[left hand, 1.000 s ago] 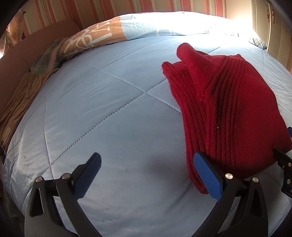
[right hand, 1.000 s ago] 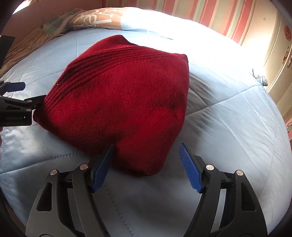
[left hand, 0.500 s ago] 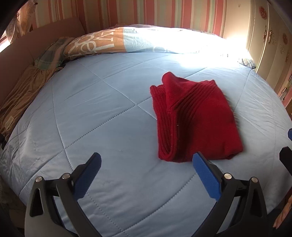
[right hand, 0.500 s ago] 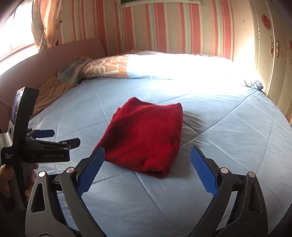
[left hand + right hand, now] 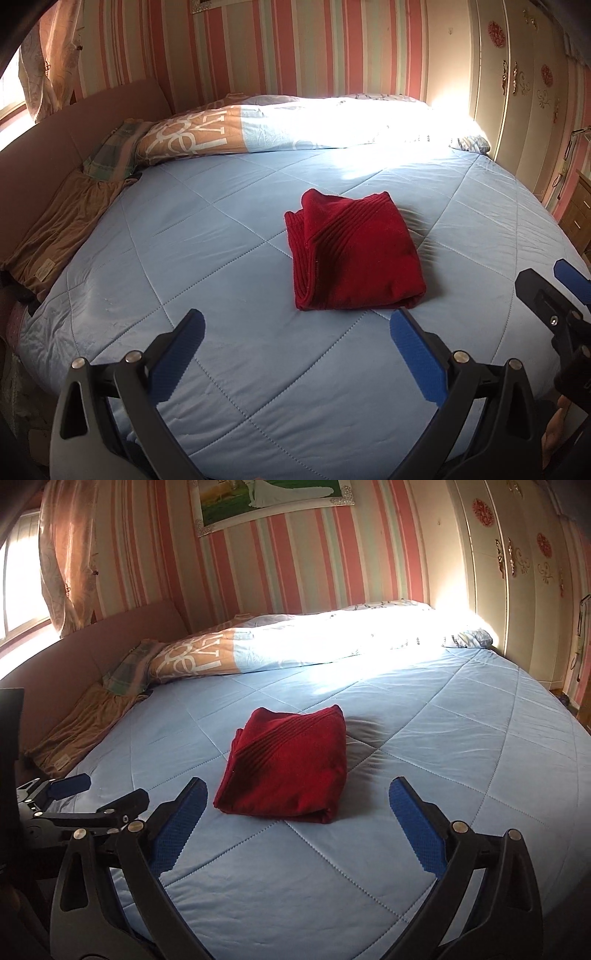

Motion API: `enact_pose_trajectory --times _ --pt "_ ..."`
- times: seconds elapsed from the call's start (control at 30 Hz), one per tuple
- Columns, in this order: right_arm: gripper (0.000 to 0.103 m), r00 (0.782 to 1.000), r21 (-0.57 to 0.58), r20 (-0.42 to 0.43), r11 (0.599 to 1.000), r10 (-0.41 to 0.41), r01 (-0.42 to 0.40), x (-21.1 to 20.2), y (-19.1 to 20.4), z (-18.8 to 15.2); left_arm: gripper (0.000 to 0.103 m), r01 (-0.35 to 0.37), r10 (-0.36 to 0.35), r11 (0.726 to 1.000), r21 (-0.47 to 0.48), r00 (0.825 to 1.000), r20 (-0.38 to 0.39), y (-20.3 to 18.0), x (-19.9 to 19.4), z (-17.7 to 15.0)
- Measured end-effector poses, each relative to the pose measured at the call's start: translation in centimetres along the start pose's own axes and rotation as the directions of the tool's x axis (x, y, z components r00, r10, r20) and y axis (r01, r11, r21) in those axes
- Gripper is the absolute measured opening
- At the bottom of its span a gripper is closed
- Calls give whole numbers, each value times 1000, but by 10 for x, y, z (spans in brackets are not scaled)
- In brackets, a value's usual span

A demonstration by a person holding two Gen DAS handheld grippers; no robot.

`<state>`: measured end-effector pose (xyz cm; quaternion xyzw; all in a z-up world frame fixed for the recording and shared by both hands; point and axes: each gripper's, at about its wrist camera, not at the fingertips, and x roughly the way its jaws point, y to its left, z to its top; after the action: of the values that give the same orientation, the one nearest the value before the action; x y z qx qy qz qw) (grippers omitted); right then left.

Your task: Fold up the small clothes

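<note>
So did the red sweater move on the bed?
No. The red sweater lies on the same quilt seam crossing; only the tongs backed away.

Ribbed matt red knit garment (image 5: 354,258) on smooth, faintly glossy quilted bedspread (image 5: 207,266).

The dark red ribbed knit garment (image 5: 354,258) lay folded into a compact, roughly square bundle near the middle of the light blue quilted bedspread (image 5: 184,258), its layered edges stacked along one side and one corner slightly raised.
</note>
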<state>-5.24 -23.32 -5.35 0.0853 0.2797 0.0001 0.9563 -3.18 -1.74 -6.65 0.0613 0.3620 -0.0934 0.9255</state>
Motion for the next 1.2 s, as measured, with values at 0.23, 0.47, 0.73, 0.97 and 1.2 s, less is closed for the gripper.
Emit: enact_pose_trajectory --times 0.23,0.47,0.73,0.97,1.2 --pt "99 999 -20 -8 999 -35 35 -5 5 2 101 32 -31 998 -54 999 10 13 -14 5" --pt "99 996 -31 -12 996 -84 83 -10 12 7 101 -28 32 998 -60 997 71 14 -36 8" --pt "99 989 -35 -25 989 -144 144 -14 18 8 101 -55 56 998 -20 995 86 7 -37 6" --pt "99 985 -16 -54 986 -165 165 -14 16 7 101 -46 48 999 -22 995 91 7 -36 8" --pt "99 985 -14 -47 986 -168 167 -22 20 14 101 -50 52 998 -24 994 91 4 -34 9"
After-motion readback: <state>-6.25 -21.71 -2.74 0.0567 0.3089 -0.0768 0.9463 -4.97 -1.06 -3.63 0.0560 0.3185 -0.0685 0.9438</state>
